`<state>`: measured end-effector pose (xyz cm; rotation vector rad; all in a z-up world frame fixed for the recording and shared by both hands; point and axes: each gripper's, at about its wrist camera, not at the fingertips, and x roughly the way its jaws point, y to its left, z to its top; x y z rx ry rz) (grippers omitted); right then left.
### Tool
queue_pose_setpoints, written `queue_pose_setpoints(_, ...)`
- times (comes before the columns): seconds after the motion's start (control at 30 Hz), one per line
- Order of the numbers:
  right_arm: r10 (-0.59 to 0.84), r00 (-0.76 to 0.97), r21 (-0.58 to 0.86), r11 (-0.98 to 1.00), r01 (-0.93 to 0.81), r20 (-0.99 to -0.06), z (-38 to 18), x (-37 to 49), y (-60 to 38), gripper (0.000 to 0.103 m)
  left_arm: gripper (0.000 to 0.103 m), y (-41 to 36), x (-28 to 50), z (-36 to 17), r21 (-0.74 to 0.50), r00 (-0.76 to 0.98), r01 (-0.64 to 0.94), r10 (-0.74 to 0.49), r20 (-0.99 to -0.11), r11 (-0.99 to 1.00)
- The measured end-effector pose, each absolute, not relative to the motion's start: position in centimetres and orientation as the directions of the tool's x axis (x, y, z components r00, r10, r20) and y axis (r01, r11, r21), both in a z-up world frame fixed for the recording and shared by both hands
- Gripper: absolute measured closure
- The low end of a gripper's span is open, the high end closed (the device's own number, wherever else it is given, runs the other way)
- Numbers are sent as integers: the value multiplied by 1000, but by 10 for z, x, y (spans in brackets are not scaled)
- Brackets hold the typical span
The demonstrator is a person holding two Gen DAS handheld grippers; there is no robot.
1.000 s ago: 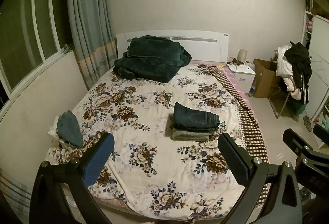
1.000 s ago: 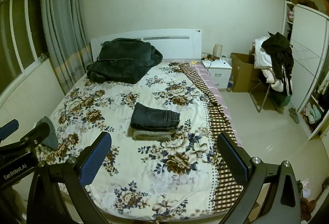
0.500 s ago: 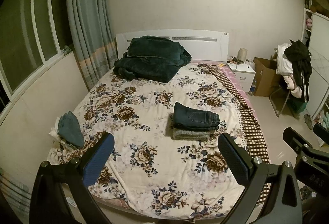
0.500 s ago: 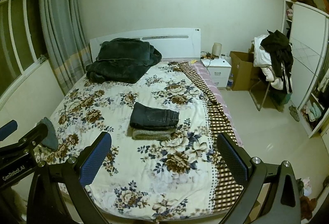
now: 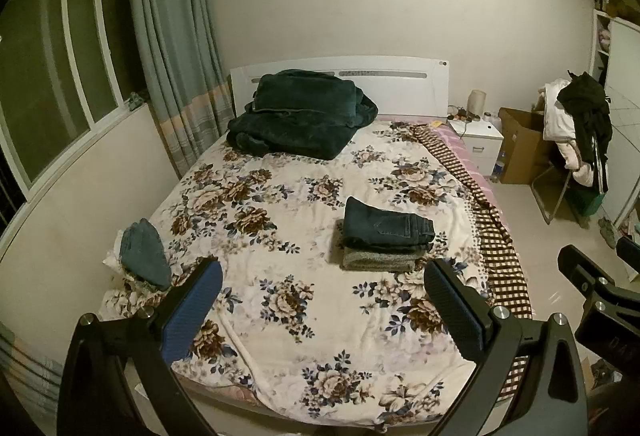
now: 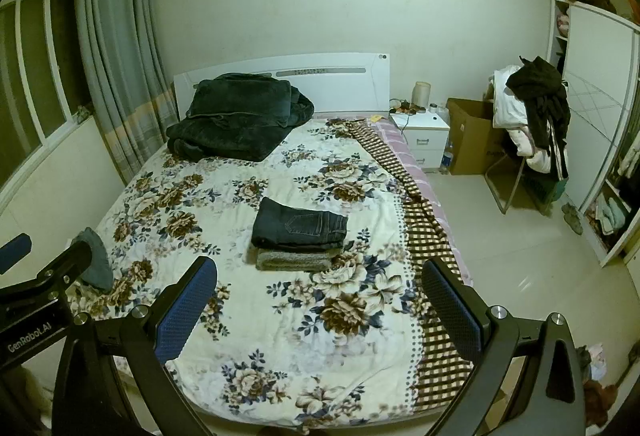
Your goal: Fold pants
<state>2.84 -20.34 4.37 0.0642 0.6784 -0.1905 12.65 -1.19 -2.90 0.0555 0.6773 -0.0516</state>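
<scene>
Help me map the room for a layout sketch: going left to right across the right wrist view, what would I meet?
Window → curtain → dark green blanket → folded jeans stack → white nightstand → cardboard box → chair piled with clothes → wardrobe.

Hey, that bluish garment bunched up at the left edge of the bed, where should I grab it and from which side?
Judging by its pose, take the bluish garment by its raised upper tip, coming from above with the left gripper, which is nearer and has its jaws open. The garment stands in a peaked heap on the floral bedspread, so the tip is the freest fold; its lower edges look tucked into other cloth.
</scene>
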Motion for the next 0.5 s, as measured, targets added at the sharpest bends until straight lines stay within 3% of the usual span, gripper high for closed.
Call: queue_pose_setpoints(0.5, -155, 762, -1, 980, 199, -629, 44, 28, -203, 0, 0, -12, 130, -29, 37, 777, 78, -37, -629, 996)
